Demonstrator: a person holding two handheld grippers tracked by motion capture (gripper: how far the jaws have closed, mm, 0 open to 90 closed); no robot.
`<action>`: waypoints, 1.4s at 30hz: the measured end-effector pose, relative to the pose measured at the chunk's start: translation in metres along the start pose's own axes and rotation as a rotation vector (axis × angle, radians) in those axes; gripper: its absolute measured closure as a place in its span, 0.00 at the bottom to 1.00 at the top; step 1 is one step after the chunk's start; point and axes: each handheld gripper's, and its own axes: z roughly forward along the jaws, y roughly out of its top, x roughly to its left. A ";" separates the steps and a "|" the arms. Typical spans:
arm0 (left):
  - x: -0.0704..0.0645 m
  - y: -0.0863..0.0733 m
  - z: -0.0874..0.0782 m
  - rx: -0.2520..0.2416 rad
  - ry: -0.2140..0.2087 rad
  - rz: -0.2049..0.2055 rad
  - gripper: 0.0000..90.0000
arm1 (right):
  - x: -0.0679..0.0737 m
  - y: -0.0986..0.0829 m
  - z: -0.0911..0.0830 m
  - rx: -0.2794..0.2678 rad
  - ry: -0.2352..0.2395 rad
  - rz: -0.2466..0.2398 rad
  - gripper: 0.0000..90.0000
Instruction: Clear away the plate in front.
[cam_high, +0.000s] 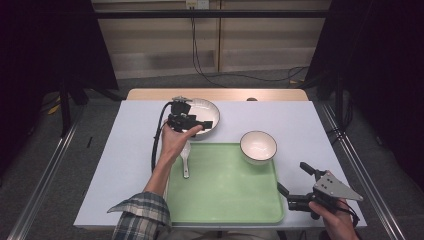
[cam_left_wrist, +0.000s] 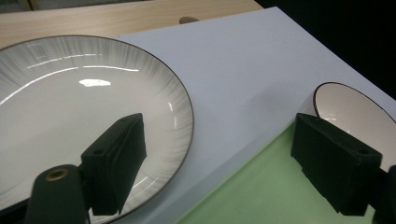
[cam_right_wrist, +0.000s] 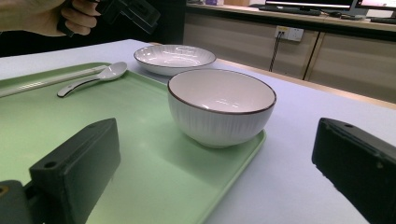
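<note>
Above the glossy ribbed plate's (cam_high: 206, 111) rim, the left gripper (cam_high: 196, 123) hovers, jaws released; right gripper (cam_high: 296, 184) likewise spread beside the smooth green tray's (cam_high: 225, 200) edge.

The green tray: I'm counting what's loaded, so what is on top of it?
On the green tray stand a white bowl at its far right corner and a white spoon along its left edge. The person's forearm covers the near left corner.

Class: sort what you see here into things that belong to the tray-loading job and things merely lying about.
Belonging: plate under the open left gripper; bowl and spoon on the green tray; open right gripper.

Lying about: floor cables; wall socket.
</note>
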 end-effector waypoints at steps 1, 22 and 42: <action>0.003 0.000 -0.003 -0.013 0.011 -0.017 0.21 | 0.000 0.000 0.000 -0.002 0.010 -0.004 0.01; 0.073 -0.003 -0.039 0.011 0.231 -0.097 0.44 | 0.000 -0.001 0.000 0.015 0.024 -0.008 0.01; 0.094 -0.016 0.003 0.112 0.295 -0.154 0.50 | 0.002 -0.001 0.000 0.011 0.029 -0.016 0.01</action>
